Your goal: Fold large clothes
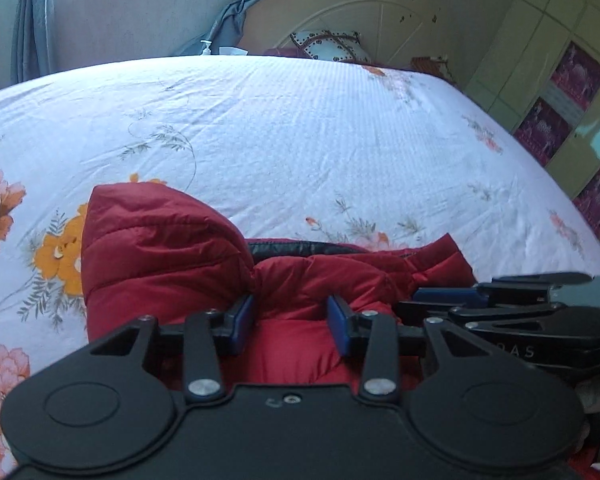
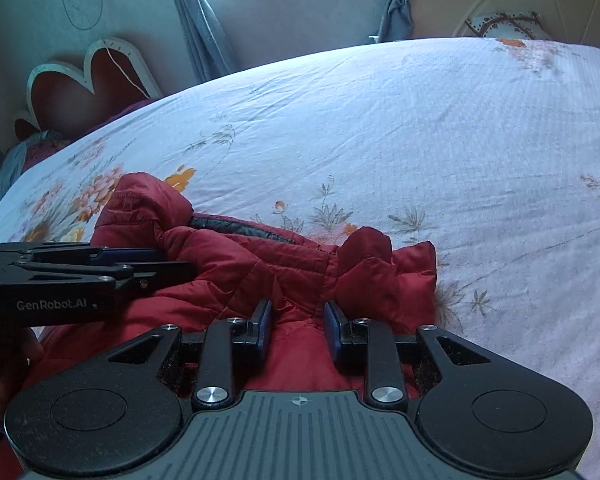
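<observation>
A red quilted jacket (image 1: 160, 248) lies bunched at the near edge of the bed, with a dark collar strip (image 1: 300, 247) showing along its far side. My left gripper (image 1: 292, 308) rests low over the jacket. Its blue pads (image 1: 244, 320) stand apart with puffy red fabric between them, not visibly squeezed. Close by on the right, my right gripper (image 1: 448, 296) appears side on. In the right wrist view the jacket (image 2: 240, 264) fills the foreground. There my right gripper (image 2: 298, 314) is open over a fold, and my left gripper (image 2: 160, 260) reaches in from the left.
The bed carries a white flowered sheet (image 1: 300, 140) that stretches far beyond the jacket. A cream headboard (image 1: 360, 8) and a patterned pillow (image 1: 332, 46) stand at the far end. A wardrobe (image 1: 560, 80) lines the right side. A heart-shaped frame (image 2: 84, 84) leans on the left wall.
</observation>
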{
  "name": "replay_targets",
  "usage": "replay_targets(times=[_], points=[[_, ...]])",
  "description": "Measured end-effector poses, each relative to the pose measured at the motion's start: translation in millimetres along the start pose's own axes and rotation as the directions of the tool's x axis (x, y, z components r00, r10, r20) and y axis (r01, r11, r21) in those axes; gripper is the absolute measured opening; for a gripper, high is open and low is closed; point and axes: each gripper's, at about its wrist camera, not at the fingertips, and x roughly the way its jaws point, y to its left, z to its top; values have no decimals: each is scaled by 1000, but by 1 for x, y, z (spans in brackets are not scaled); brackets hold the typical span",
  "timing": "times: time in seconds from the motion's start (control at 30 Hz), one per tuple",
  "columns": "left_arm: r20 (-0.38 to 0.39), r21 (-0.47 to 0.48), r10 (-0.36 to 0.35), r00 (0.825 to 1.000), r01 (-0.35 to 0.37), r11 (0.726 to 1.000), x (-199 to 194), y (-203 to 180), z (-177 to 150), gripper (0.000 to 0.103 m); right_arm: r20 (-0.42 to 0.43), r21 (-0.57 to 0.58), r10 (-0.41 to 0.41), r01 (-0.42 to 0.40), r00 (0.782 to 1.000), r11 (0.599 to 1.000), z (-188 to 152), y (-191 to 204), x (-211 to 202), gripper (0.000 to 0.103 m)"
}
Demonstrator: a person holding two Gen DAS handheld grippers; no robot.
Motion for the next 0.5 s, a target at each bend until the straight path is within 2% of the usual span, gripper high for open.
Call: replay_targets(times=[0.1, 0.17, 0.23, 0.27, 0.37, 0.5], points=[[13, 16, 9, 1000, -9, 1000, -10, -3, 0, 42, -15, -21, -7, 7, 1000, 1000, 4, 5, -4, 27], [44, -6, 0, 999, 0, 1000, -35, -3, -3, 46, -1, -21, -22, 22, 1000, 1000, 7, 9, -20, 28], [93, 5, -5, 996, 4, 1000, -68, -6, -12, 46, 42, -38, -6, 8, 999, 999, 4, 12, -47, 57], [108, 8, -12, 994, 12, 1000, -83, -6, -20, 46, 63, -57, 20, -16, 998, 998, 1, 16, -62, 63], [131, 3, -47, 990, 47, 999, -119, -10, -47, 46, 62, -126, 93, -85, 994, 988, -16, 30, -95, 63], [127, 2, -83, 988, 84, 996, -139, -24, -80, 45, 42, -197, 100, -90, 994, 976, -40, 50, -107, 45]])
